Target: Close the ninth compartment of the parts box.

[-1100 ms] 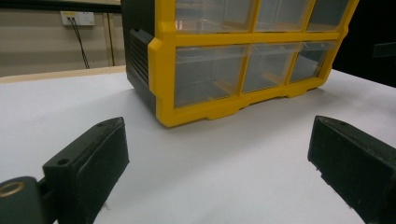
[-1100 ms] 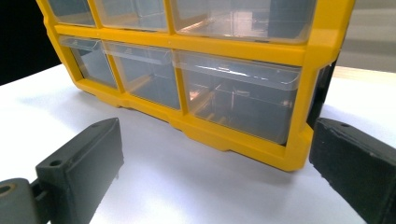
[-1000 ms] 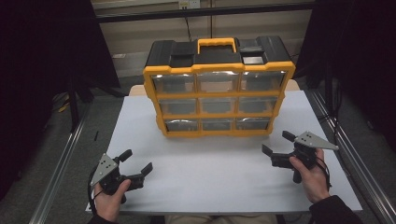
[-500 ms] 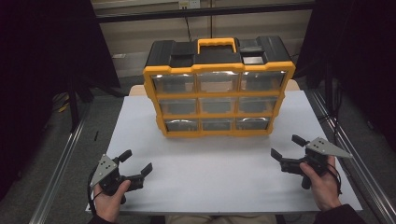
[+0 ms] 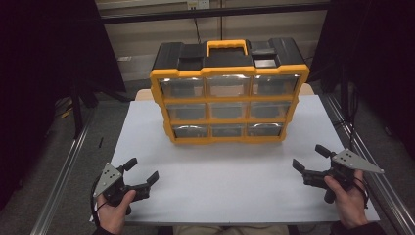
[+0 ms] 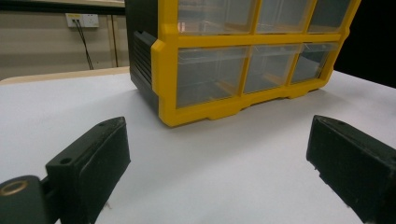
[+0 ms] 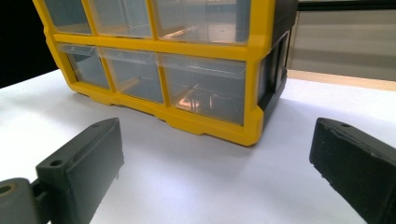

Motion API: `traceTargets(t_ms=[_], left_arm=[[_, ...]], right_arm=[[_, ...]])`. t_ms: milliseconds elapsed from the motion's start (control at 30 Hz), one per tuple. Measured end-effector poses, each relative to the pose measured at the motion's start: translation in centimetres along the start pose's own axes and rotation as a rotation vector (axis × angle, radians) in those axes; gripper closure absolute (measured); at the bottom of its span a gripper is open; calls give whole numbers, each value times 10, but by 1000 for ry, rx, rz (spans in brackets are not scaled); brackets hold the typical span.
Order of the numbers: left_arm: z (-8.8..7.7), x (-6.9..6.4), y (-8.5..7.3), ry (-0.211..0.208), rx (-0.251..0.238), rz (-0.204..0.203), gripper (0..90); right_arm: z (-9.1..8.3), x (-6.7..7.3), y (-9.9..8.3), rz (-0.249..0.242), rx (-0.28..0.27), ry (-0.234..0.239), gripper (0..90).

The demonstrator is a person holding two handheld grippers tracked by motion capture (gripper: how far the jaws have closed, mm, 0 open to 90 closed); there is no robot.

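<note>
A yellow-and-black drawer cabinet (image 5: 229, 93) stands upright at the back middle of the white table (image 5: 220, 176). It has three rows of three clear drawers, all pushed in, and a yellow carry handle (image 5: 226, 46) on top. My left gripper (image 5: 143, 170) rests open near the front left corner, held by a hand, with nothing between its jaws. My right gripper (image 5: 308, 157) is open near the front right edge, also holding nothing. The left gripper view has the cabinet's lower left corner (image 6: 170, 114) beyond my open left gripper (image 6: 217, 158). The right gripper view has its lower right corner (image 7: 250, 133) beyond my open right gripper (image 7: 215, 158).
Metal rails (image 5: 63, 171) run along both sides of the table. Dark curtains hang to the left and right. A wall socket (image 6: 81, 19) with cables sits behind the table. A broad strip of bare table lies between the cabinet and both grippers.
My right gripper has slid rightward and back toward the near edge of the table, still open. The left gripper and the cabinet have stayed where they were.
</note>
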State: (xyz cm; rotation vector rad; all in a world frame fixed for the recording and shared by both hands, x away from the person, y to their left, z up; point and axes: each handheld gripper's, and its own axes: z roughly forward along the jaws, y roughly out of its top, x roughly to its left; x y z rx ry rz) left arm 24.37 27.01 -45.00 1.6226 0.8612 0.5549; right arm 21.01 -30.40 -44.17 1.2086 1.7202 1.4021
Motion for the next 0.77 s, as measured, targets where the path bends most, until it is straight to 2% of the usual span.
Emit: traceTargets(t_ms=[33,333,667,767], left_arm=[[0,-1,0,-2,-3,-11,58],[-2,1,0,4,-1,-5,55],[0,1,0,-1,-2,-9,55],[0,2,0,1,4,-7,54]], right_arm=[[-1,0,0,3,-1,0,24],[-13,-4,-3,-1,-9,-18,23],[-12,-5,-3,-4,-15,-26,23],[-11,-5,-3,8,-15,-23,22]])
